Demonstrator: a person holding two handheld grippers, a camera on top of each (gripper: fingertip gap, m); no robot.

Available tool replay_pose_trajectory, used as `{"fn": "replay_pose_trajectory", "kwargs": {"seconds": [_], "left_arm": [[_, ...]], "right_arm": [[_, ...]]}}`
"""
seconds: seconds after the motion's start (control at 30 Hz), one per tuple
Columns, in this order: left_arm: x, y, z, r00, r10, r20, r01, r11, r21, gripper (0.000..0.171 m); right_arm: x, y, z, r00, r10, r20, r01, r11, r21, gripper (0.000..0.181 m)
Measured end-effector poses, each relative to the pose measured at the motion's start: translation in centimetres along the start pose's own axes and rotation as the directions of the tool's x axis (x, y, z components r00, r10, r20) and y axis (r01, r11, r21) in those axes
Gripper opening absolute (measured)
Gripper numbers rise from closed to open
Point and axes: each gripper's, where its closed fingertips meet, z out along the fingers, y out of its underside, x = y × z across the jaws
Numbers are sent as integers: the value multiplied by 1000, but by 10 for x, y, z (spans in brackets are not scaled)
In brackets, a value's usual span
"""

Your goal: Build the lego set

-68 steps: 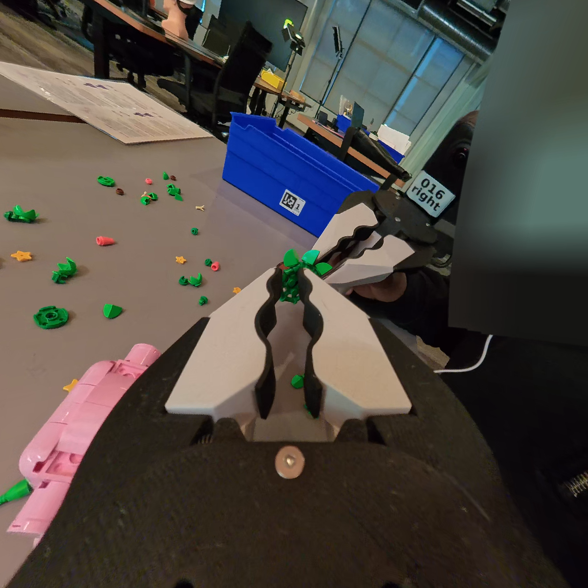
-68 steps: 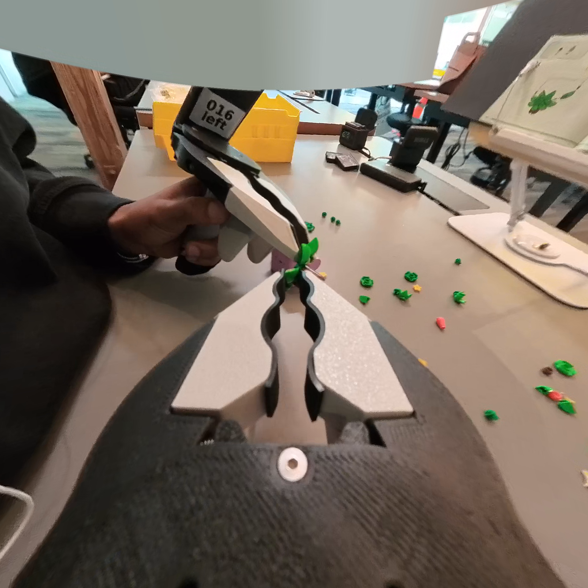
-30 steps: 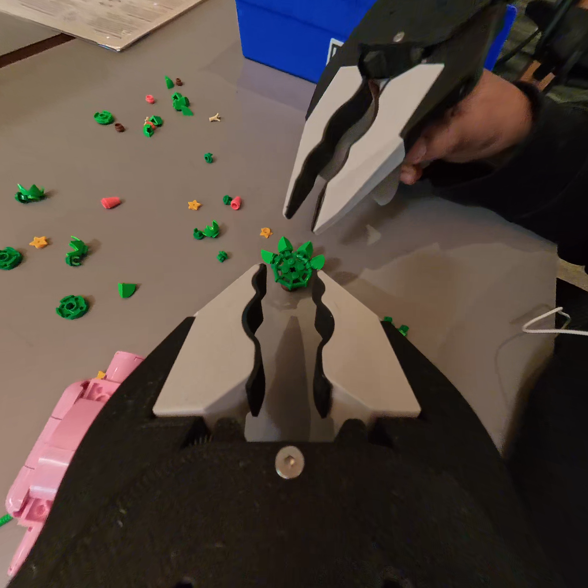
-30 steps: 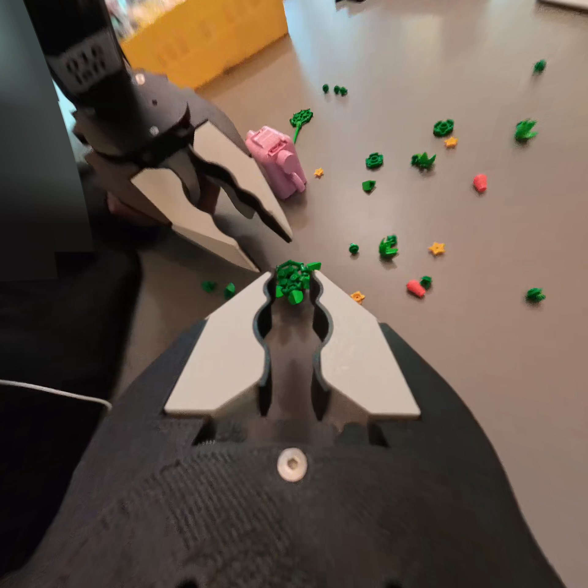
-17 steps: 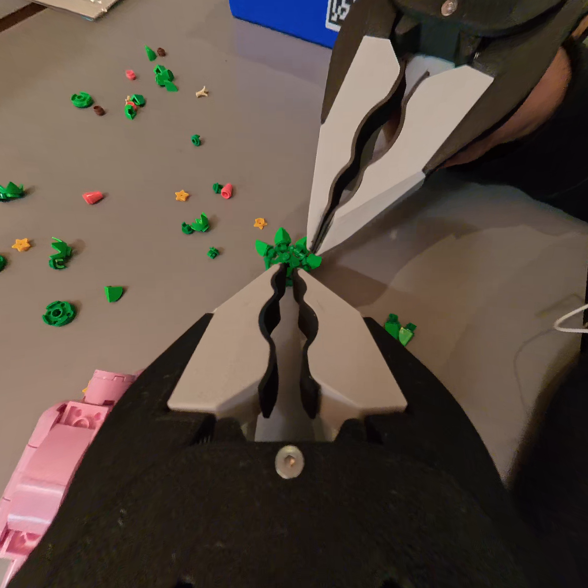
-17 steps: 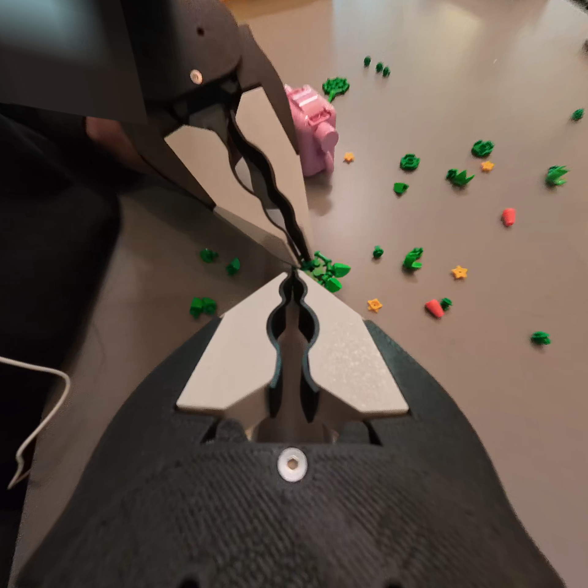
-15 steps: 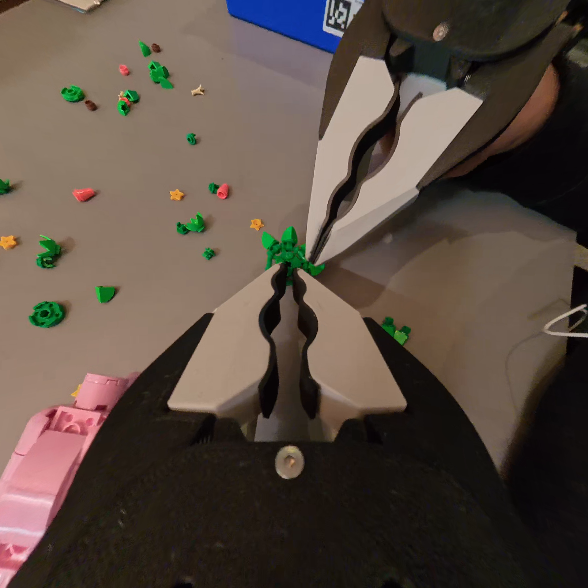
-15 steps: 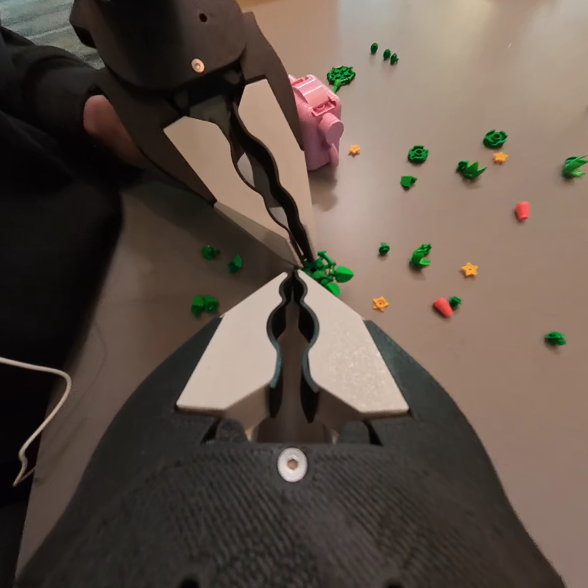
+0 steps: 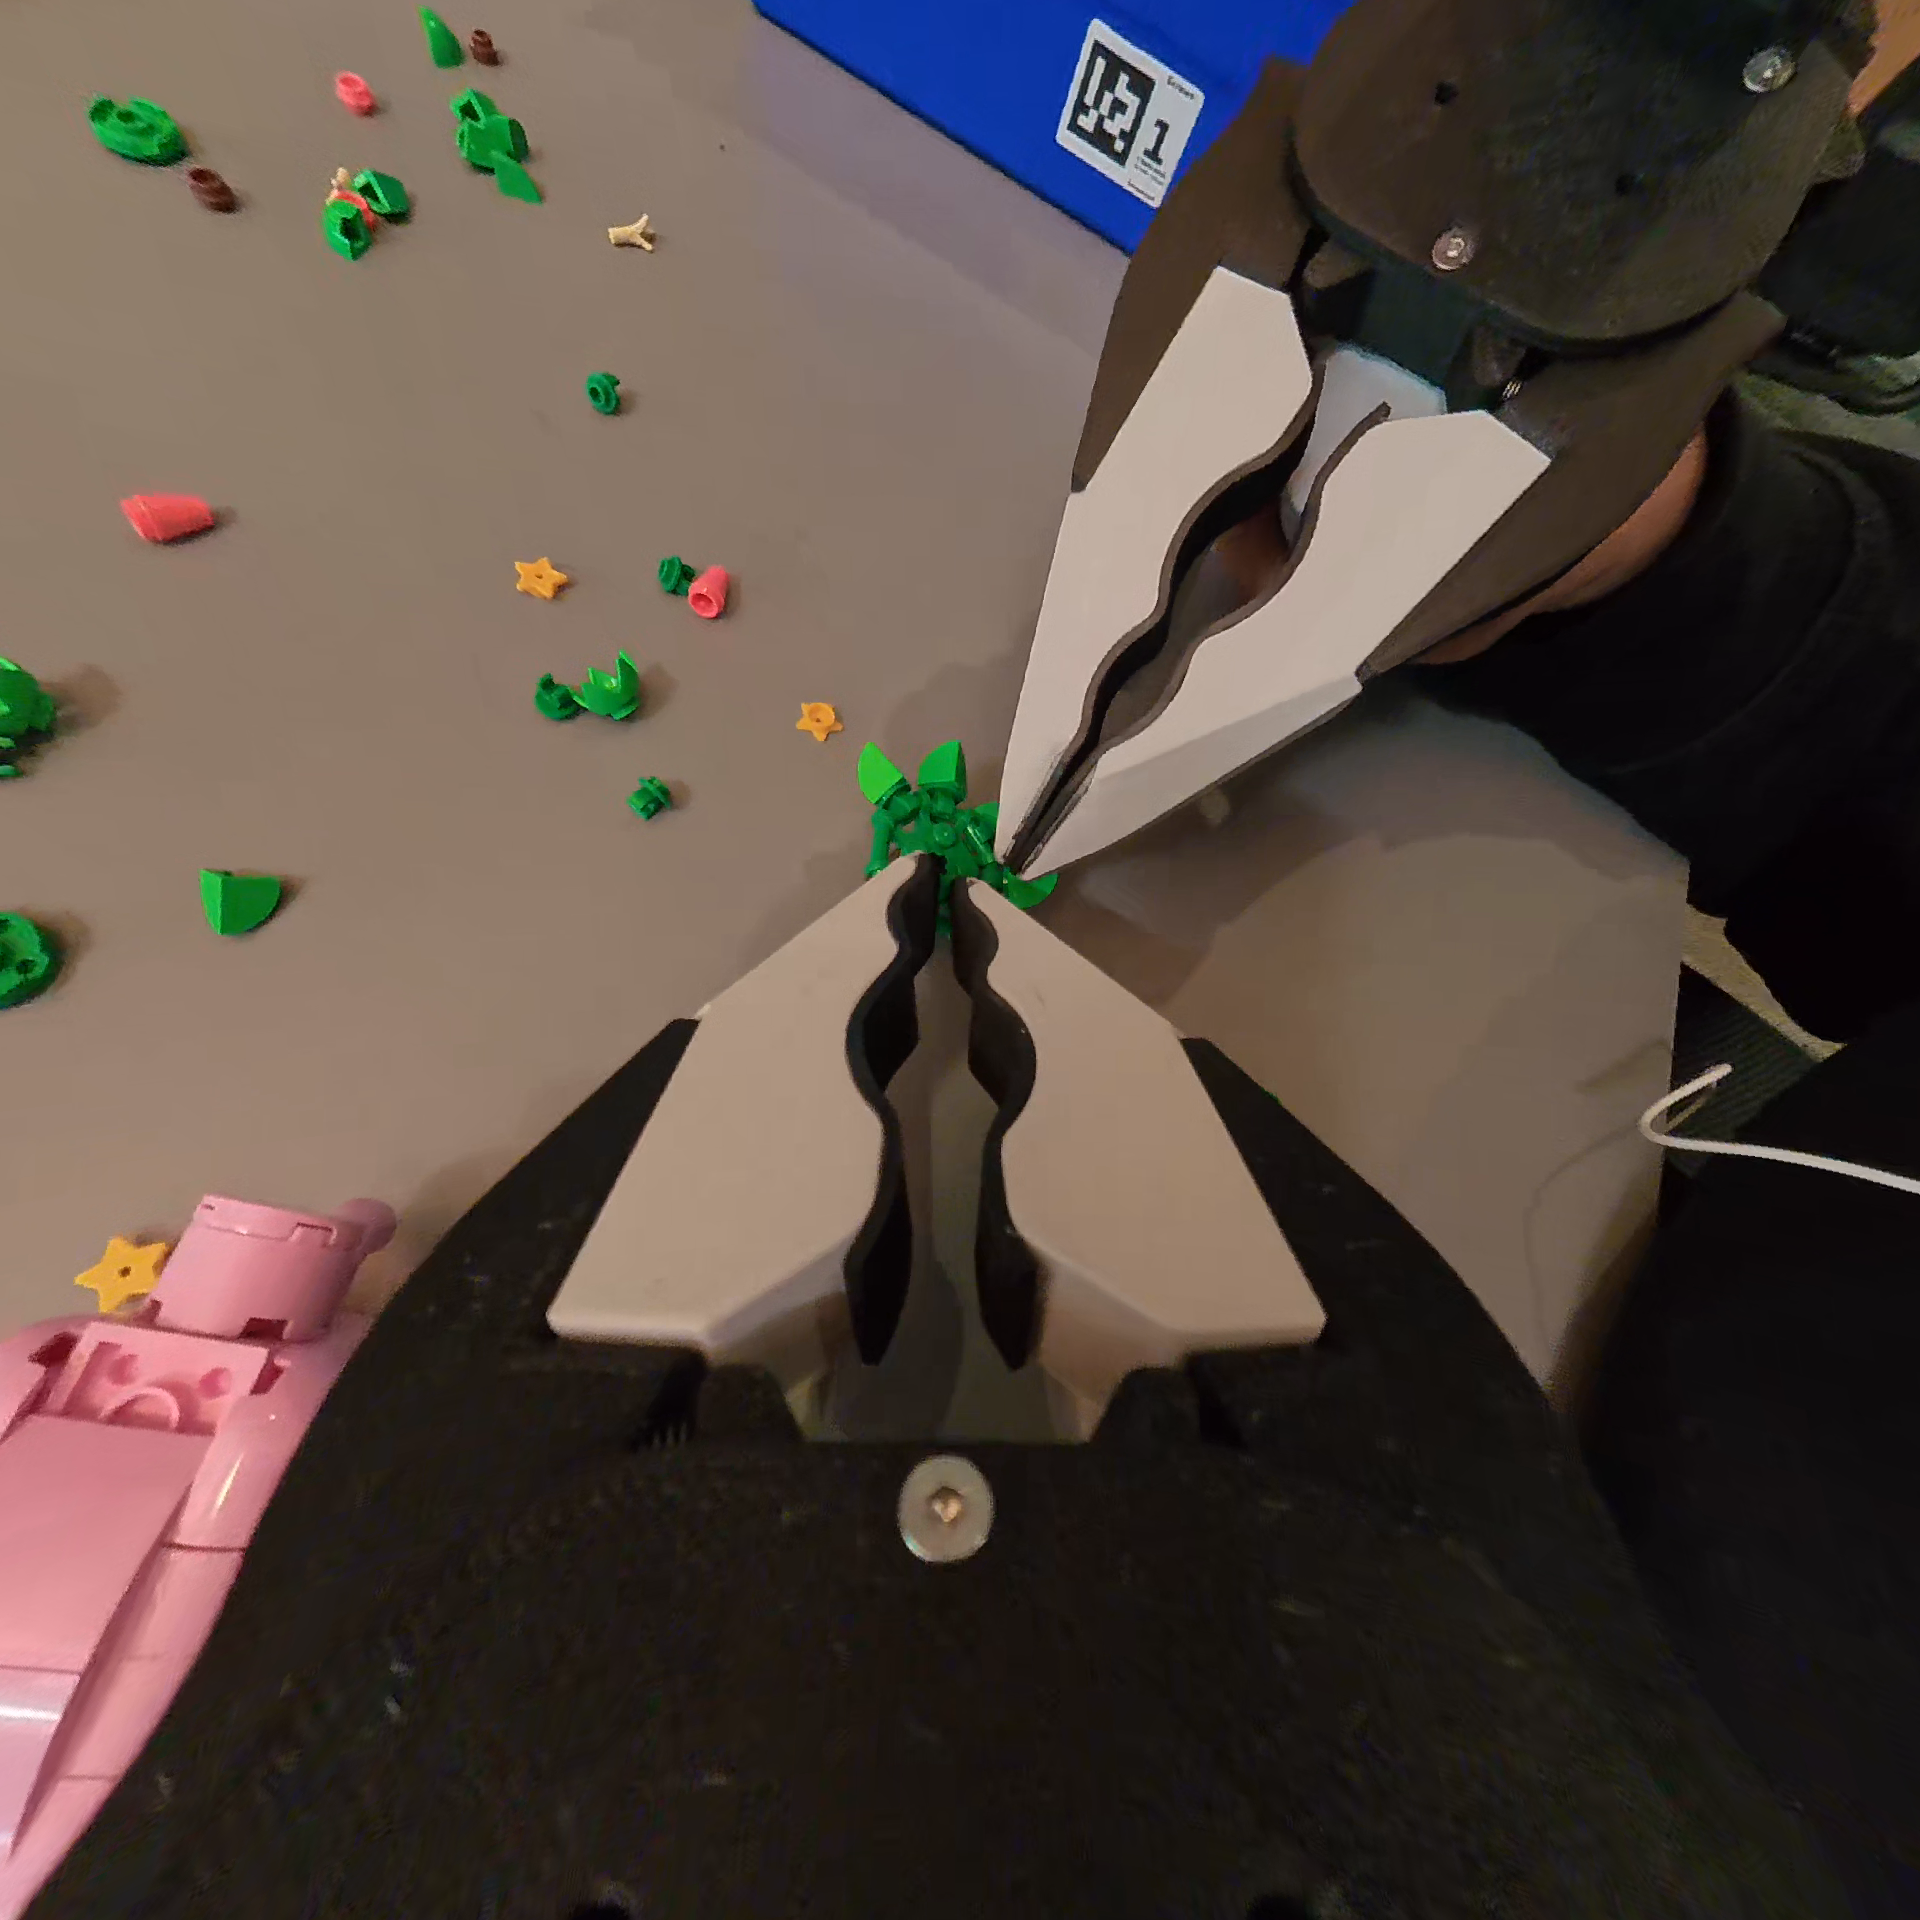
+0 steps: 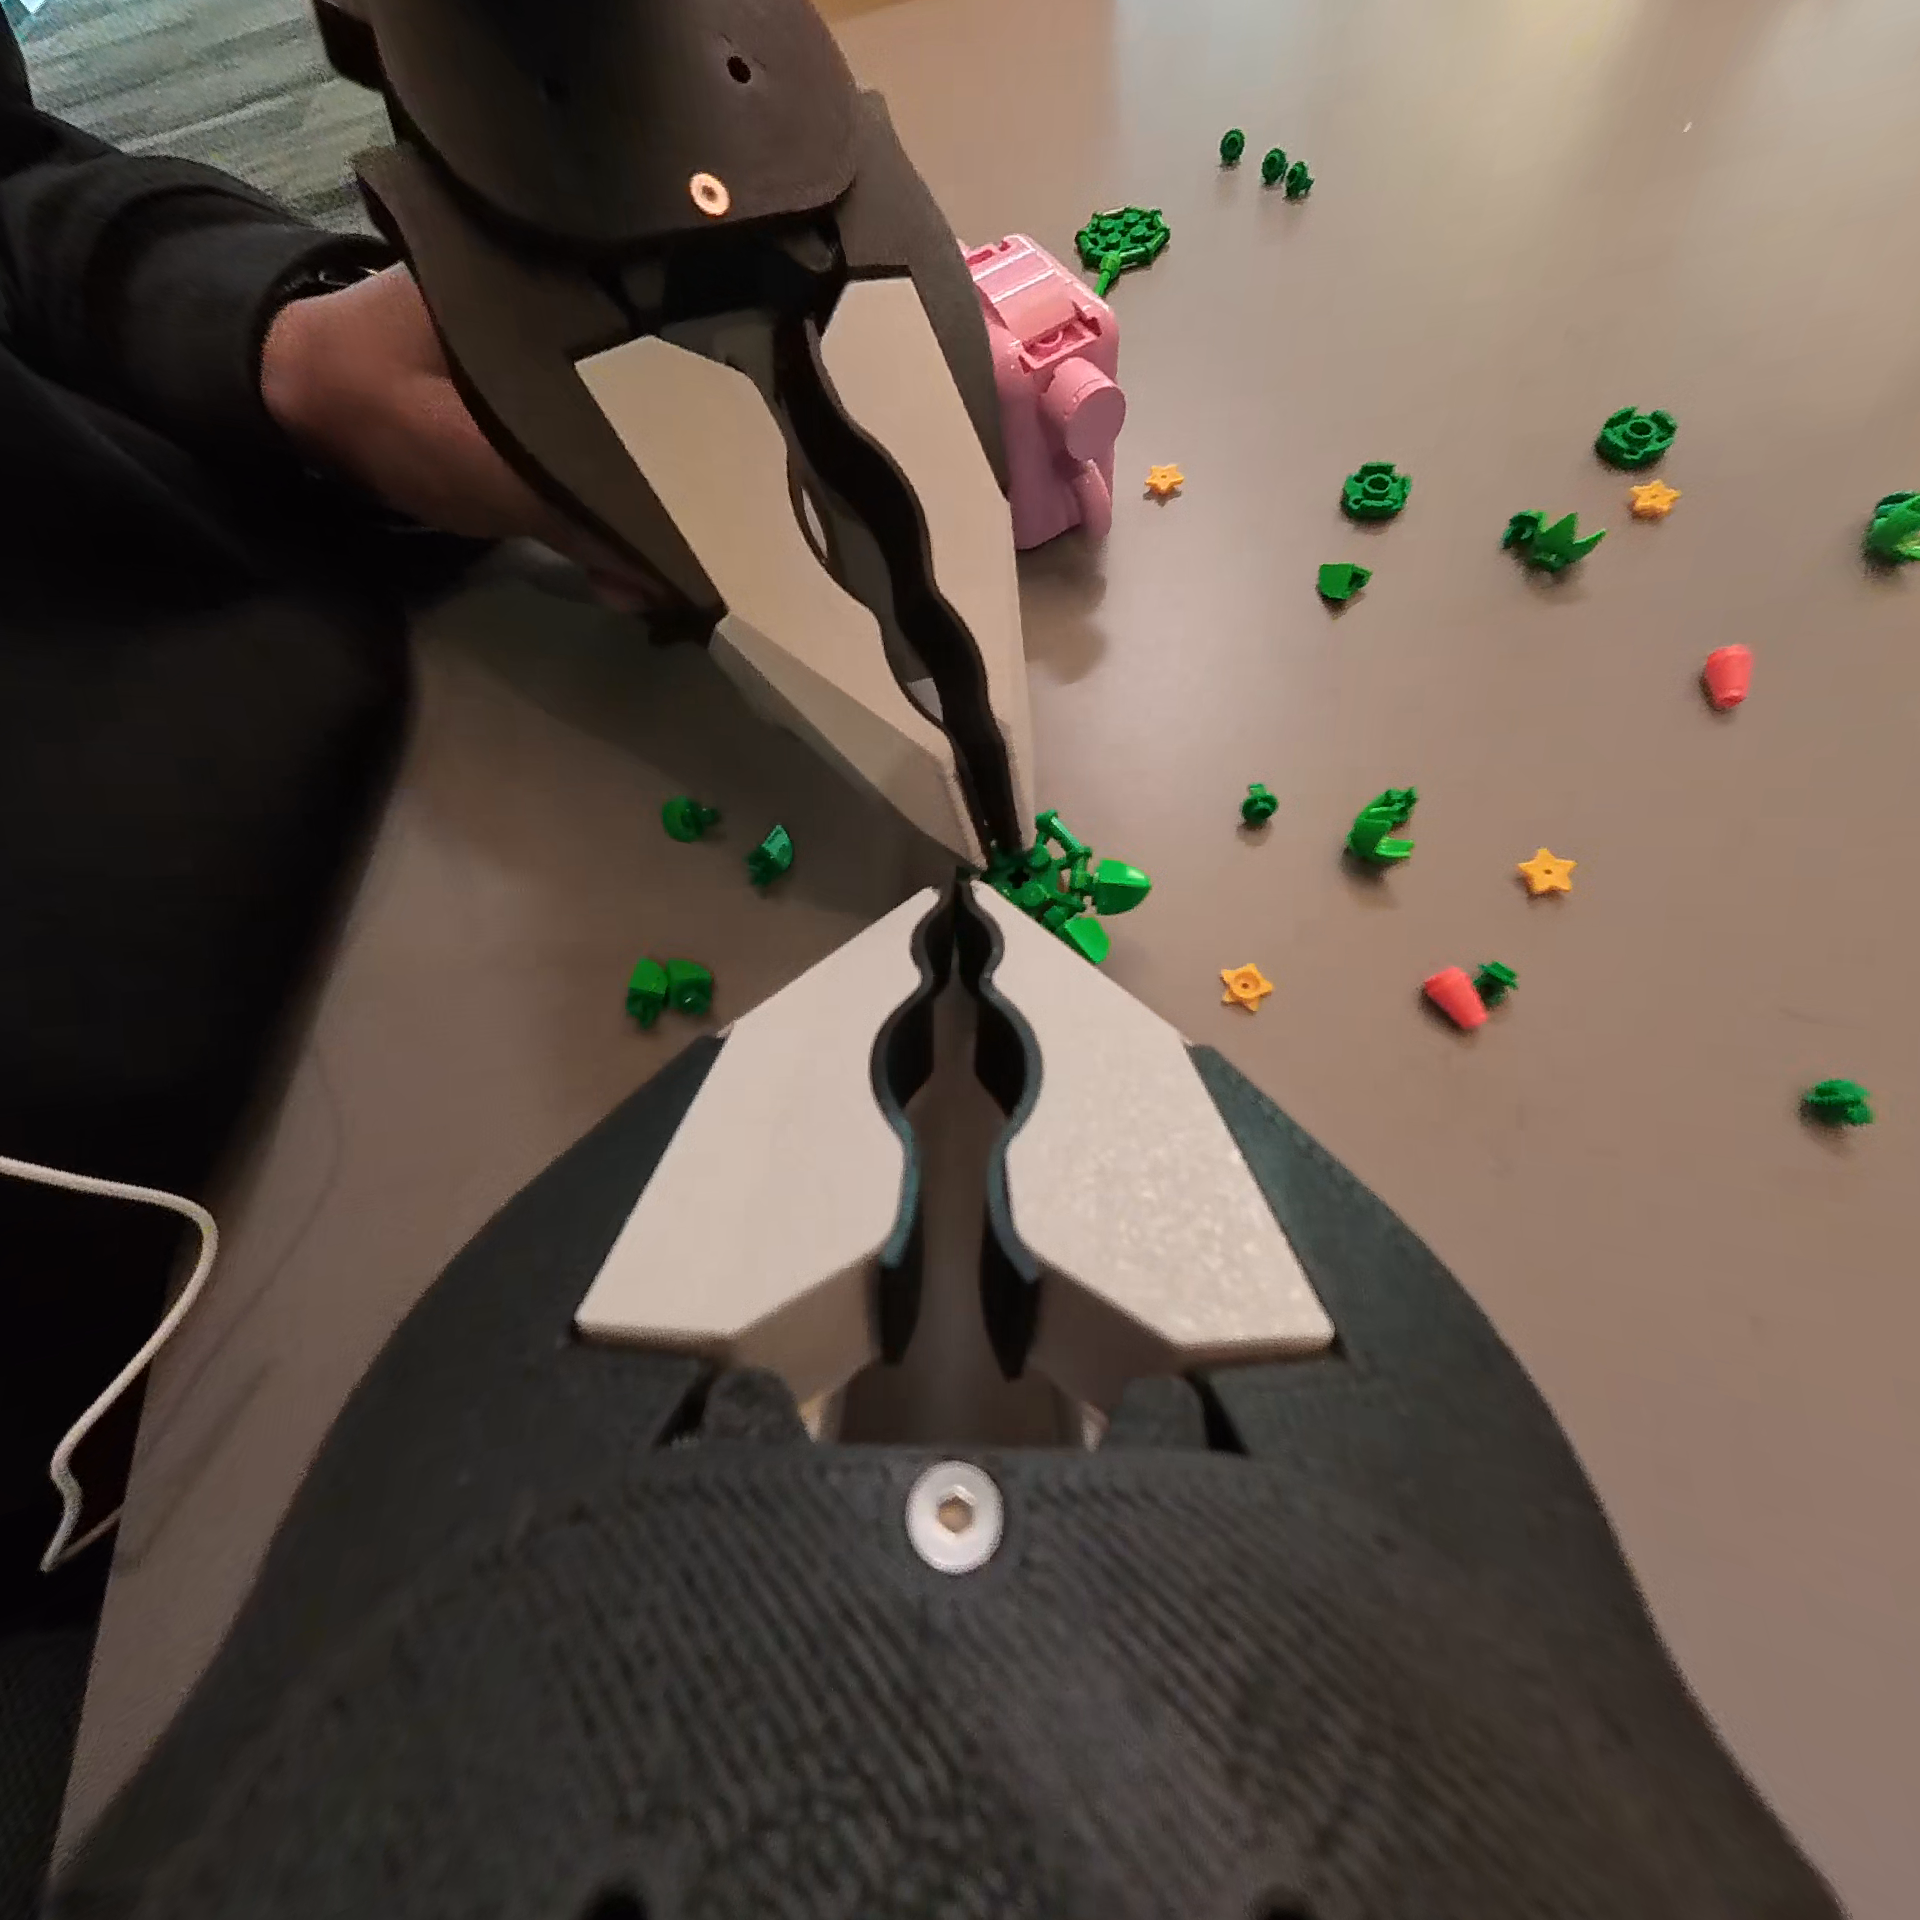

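Note:
A small green lego assembly, a round hub with leaves (image 9: 928, 816), sits low over the grey table (image 9: 416, 468). My left gripper (image 9: 940, 883) is shut on its near edge; green shows between the tips. My right gripper (image 9: 1013, 857) comes in from the upper right, shut, with its tips against the assembly's right side. In the right wrist view my right gripper (image 10: 958, 888) is shut with nothing seen between its tips. The assembly (image 10: 1075, 883) lies just right of them, and the left gripper (image 10: 992, 836) pinches it from above.
A pink lego build (image 9: 125, 1455) lies at the lower left and shows again in the right wrist view (image 10: 1049, 353). Several loose green, orange and red pieces are scattered, such as a leaf (image 9: 237, 899). A blue bin (image 9: 987, 62) stands behind. A white cable (image 10: 104, 1351) lies near the edge. Less than 4 cm separates the two grippers' tips. From either gripper's tips it is about 12 centimeters to the leaf (image 9: 237, 899). Look for it in the right wrist view (image 10: 1340, 577) too.
A second ago both grippers were open with the green assembly lying on the table between them. Both have since shut, the left on the assembly, the right at its side.

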Motion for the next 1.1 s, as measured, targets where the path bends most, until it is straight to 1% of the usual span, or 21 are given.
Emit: {"fn": "replay_pose_trajectory", "kwargs": {"seconds": [0.17,0.23,0.27,0.37,0.4,0.43,0.53,0.63,0.67,0.73,0.8,0.83,0.9,0.93,1.0,1.1], "left_arm": [[2,1,-1,1000,13,-3,-13,1000,-2,0],[5,-2,-3,999,37,-13,-37,999,19,2],[5,-6,-5,999,53,-4,-53,998,44,7],[3,-16,-12,994,103,26,-105,988,116,30],[3,-17,-12,993,115,35,-119,985,123,37],[4,-16,-11,991,126,36,-130,985,113,38],[3,-14,-8,981,180,67,-185,979,85,34],[-5,-17,-10,957,240,163,-255,964,77,19],[-6,-16,-9,957,239,163,-253,965,70,14],[-6,-14,-8,973,187,135,-197,978,64,12],[-6,-14,-7,993,92,78,-97,993,67,17],[-4,-13,-6,999,36,30,-38,997,63,27],[5,-14,-2,992,-77,-97,82,996,41,28],[7,-15,-1,984,-121,-132,127,991,39,28],[5,-16,2,979,-153,-135,159,987,32,20],[-2,-14,6,986,-149,-81,151,988,15,11]], "right_arm": [[1,-1,0,1000,-19,-23,19,1000,0,0],[2,-2,-1,999,-22,-27,22,1000,4,0],[2,-3,-2,999,-23,-29,24,1000,12,0],[3,-9,-5,999,-21,-38,23,999,47,0],[4,-11,-7,999,-19,-43,21,998,56,0],[5,-12,-8,999,-16,-48,19,998,62,0],[6,-12,-10,999,-14,-49,17,998,64,0],[9,-8,-10,997,-21,-73,24,999,37,0],[11,-8,-10,996,-24,-87,26,999,31,0],[15,-8,-14,994,-22,-108,26,999,36,0],[18,-11,-18,992,-13,-126,20,998,55,0],[20,-12,-20,991,-9,-133,18,998,63,0],[20,-12,-23,991,-12,-135,20,998,61,0],[19,-11,-23,991,-22,-133,30,998,53,0],[15,-9,-22,989,-62,-131,66,997,27,0],[7,-3,-19,979,-156,-128,153,988,-36,0]]}}
